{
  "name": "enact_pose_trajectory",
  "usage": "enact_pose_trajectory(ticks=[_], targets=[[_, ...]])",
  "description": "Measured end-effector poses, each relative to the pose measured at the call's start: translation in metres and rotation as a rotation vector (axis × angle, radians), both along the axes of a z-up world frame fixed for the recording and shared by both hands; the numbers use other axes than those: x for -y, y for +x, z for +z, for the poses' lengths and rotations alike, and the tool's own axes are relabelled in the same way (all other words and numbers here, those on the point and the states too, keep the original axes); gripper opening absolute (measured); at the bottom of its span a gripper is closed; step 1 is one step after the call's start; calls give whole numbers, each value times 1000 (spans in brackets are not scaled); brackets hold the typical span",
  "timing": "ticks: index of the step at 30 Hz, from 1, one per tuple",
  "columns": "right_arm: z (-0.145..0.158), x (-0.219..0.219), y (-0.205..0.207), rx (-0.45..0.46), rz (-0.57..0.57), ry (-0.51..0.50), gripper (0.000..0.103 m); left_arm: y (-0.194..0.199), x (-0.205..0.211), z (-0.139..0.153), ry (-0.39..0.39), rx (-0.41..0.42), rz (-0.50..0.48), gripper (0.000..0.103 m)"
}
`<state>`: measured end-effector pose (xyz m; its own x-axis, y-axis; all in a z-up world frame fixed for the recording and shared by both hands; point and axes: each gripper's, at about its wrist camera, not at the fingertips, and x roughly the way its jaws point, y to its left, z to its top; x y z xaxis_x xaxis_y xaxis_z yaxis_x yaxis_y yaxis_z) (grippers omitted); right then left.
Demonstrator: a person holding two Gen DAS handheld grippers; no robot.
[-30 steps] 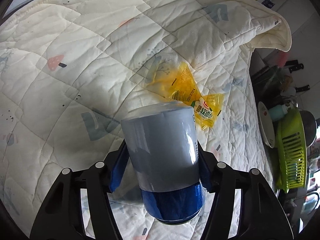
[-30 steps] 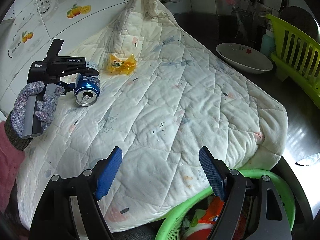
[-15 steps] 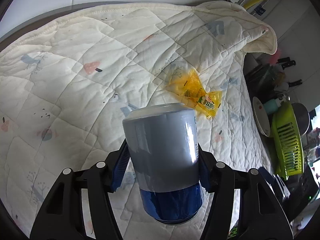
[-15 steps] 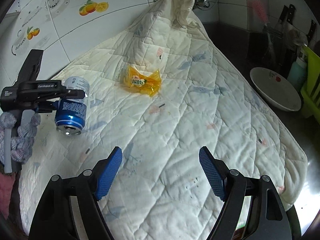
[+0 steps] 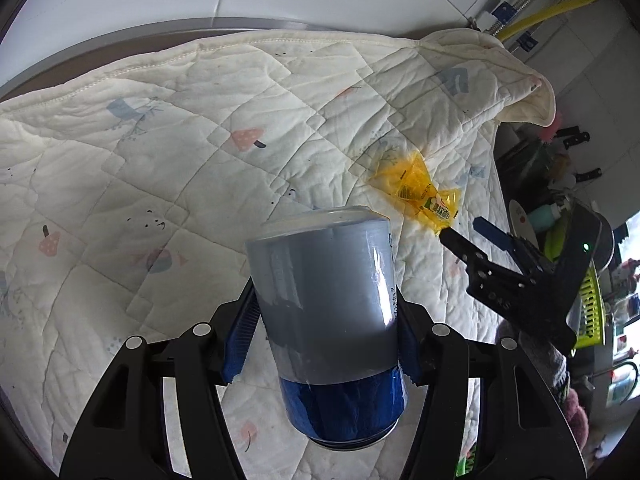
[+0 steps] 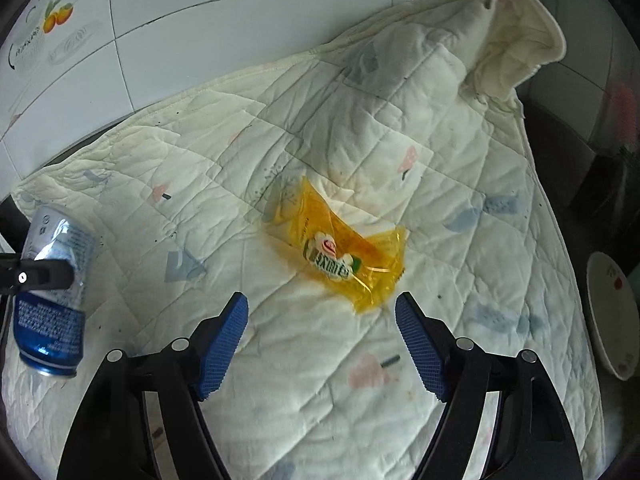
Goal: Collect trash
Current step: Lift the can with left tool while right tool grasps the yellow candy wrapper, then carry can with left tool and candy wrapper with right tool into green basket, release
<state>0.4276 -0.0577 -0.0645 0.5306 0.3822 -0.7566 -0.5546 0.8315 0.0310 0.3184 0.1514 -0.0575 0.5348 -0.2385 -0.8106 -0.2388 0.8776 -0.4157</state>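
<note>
The left gripper point(image 5: 326, 338) holds a drink can point(image 5: 328, 312) between its blue pads, which press on both sides of the can. The can is grey on the upper part and blue on the lower part, and it hangs above the quilt without touching it. In the right wrist view the same can point(image 6: 52, 288) shows at the left edge, with its open end toward the camera.

The jaws of the right gripper point(image 6: 322, 336) are closing, but nothing is between them. Just in front of their tips lies a yellow wrapper point(image 6: 340, 248), crumpled and see-through, with a small printed label. It lies flat on the quilt, a little nearer to the right pad. In the left wrist view the right gripper point(image 5: 464, 232) points at the wrapper point(image 5: 420, 192) from the right side, and its nearer finger tip is just beside the edge of the wrapper.

The cream quilt point(image 6: 400, 140) covers the table, and its far corner is folded up against the tiled wall point(image 6: 160, 20). At the right edge stands a white plate point(image 6: 608, 312).
</note>
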Motion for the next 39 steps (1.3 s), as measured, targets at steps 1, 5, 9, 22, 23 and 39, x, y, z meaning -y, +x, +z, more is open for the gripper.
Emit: enact_pose_trajectory(ticks=[1, 5, 9, 22, 23, 39], targets=[[-2, -7, 6, 4, 3, -12, 72, -1, -1, 0, -3, -1, 0, 59], [-17, -28, 27, 18, 6, -90, 65, -5, -4, -1, -2, 2, 1, 59], [-30, -38, 40, 34, -23, -161, 47, -8, -2, -1, 1, 5, -7, 59], [10, 21, -2, 32, -72, 1, 17, -24, 28, 13, -29, 45, -66, 59], [14, 28, -12, 37, -73, 9, 16, -27, 32, 16, -27, 51, -73, 59], [46, 148, -173, 46, -220, 109, 14, -68, 133, 34, -77, 108, -284, 59]])
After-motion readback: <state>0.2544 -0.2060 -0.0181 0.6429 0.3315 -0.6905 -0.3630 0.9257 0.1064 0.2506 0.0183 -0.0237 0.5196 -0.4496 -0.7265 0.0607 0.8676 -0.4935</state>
